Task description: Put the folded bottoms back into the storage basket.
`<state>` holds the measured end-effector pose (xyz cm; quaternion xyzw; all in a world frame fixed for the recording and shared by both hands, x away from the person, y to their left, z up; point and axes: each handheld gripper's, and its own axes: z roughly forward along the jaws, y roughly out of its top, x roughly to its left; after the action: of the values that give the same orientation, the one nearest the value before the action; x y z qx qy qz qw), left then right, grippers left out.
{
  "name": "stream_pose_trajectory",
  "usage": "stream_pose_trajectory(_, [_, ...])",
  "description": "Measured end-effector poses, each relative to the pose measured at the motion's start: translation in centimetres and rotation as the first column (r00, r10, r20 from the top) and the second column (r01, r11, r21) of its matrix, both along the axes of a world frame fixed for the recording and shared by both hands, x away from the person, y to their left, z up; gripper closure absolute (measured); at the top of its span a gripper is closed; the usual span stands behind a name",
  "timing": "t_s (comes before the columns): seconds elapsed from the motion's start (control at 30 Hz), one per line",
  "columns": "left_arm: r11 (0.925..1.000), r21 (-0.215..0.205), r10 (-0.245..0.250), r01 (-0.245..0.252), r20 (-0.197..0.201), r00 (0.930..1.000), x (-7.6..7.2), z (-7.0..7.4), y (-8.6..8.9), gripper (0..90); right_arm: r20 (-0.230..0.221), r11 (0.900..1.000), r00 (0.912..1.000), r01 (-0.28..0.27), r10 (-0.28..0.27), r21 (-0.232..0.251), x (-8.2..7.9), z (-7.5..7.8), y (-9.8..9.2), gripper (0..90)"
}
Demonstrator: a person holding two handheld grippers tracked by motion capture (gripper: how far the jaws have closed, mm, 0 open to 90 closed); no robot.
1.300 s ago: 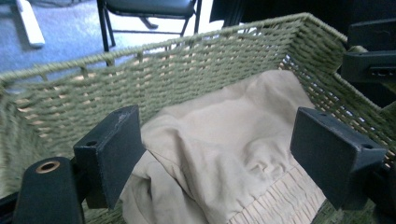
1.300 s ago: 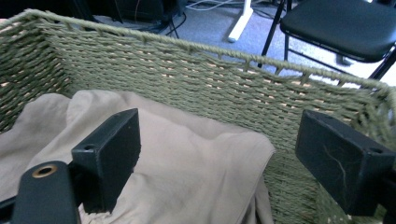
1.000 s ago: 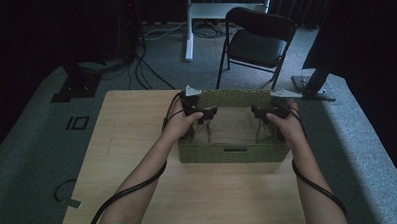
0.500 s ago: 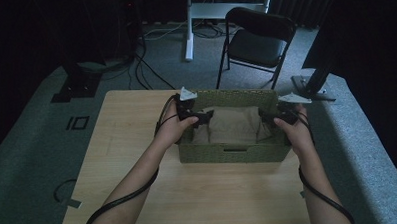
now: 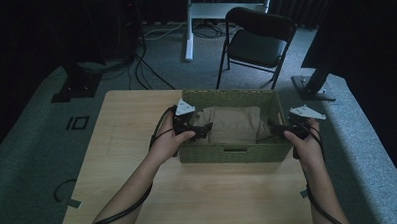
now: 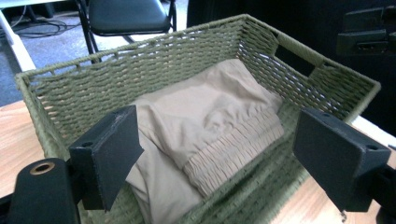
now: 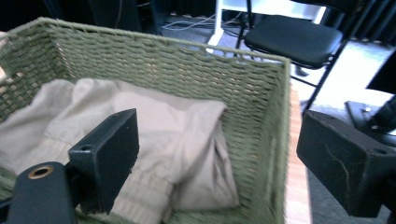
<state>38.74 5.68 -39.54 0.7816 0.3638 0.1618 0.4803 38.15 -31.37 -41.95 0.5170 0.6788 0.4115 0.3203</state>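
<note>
A green woven basket stands on the wooden table, with a folded beige garment lying inside it. My left gripper hovers at the basket's left end, open. In the left gripper view the garment lies beyond its wide-apart jaws, untouched by the left gripper. My right gripper is at the basket's right end, also open. In the right gripper view the basket's right wall runs between the jaws of the right gripper without either pad touching it, and the garment lies to its left.
A black folding chair stands behind the table, beside a white post. Cables trail on the carpet at the back left. A dark stand base sits near the table's far right corner. Bare tabletop lies left of and in front of the basket.
Both hands have drawn apart and back toward the near side: the left gripper to the basket's left end, the right gripper to its right end. Basket and garment have not shifted.
</note>
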Motion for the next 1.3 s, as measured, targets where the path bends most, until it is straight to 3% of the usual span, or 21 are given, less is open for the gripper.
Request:
stream_pose_trajectory(0.27, [1.0,0.001,0.001,-0.001,0.007,1.0,-1.7,-1.0,0.2,16.0,0.01,0.999,0.9998,0.017,-0.018,0.05,-2.5,-0.8,-1.0,12.1])
stream_pose_trajectory(0.57, [0.9997,-0.021,-0.014,0.015,0.004,0.9999,-3.4,-1.4,0.9,16.0,0.021,0.999,0.9995,0.022,-0.023,0.049,-4.9,-1.5,-1.6,11.0])
stream_pose_trajectory(0.8, [0.9992,-0.036,-0.016,0.017,0.009,0.9998,-5.0,-2.0,1.6,16.0,0.009,0.998,0.9999,0.009,-0.01,0.059,-7.2,-2.9,-1.4,11.0])
stream_pose_trajectory(1.0, [0.9994,-0.031,-0.017,0.017,0.0,0.9999,-5.6,-2.7,1.9,16.0,0.0,0.998,1.0,0.003,-0.003,0.06,-8.1,-3.7,-1.2,11.0])
stream_pose_trajectory(1.3, [0.9997,-0.002,-0.025,0.025,-0.024,0.9994,-7.1,-5.5,2.5,16.0,-0.036,0.998,0.9994,0.006,-0.004,0.067,-8.9,-5.8,-0.9,11.0])
